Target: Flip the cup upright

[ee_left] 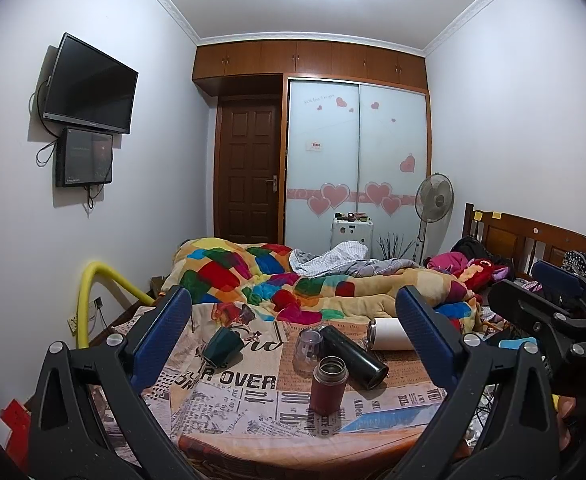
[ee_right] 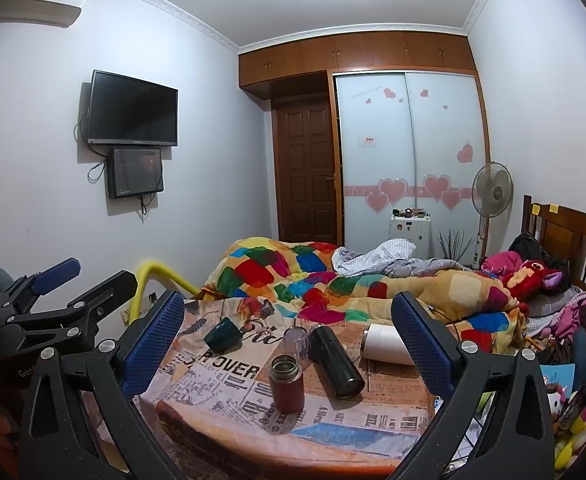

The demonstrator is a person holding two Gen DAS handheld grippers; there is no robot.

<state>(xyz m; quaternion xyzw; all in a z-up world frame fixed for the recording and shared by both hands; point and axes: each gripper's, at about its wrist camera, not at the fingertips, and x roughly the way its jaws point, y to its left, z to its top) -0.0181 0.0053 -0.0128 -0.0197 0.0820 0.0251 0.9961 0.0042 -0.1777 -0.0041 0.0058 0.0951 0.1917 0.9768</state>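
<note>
Cups on the newsprint-patterned tabletop (ee_left: 253, 432), seen first from the left wrist: dark green cup (ee_left: 222, 345) lying tipped on its side at far left, mouth toward the near left; clear cup (ee_left: 308, 350) standing mouth-down near the middle; maroon flask (ee_left: 328, 385) upright and open-topped just in front of it; black flask (ee_left: 353, 357) lying on its side, touching or just beside the clear cup on the right; white flask (ee_left: 389, 334) lying on its side further right, partly hidden by a blue finger pad. Left hand-held gripper (ee_left: 293, 340) held above the near edge, fingers wide apart, clamped on nothing. Right hand-held gripper (ee_left: 533, 288) visible at the right edge, fingers apart too. Colourful quilt (ee_left: 293, 276) heaped on the bed behind.

From the right wrist: same layout, shifted left. Dark green cup (ee_right: 223, 334) on its side at far left, clear cup (ee_right: 296, 340) inverted behind the upright maroon flask (ee_right: 286, 382), black flask (ee_right: 336, 362) lying alongside, white flask (ee_right: 387, 344) on its side at right. Right hand-held gripper (ee_right: 287, 336) spread wide, empty, well short of the cups. Left hand-held gripper (ee_right: 89, 276) at the left edge, fingers parted.
</note>
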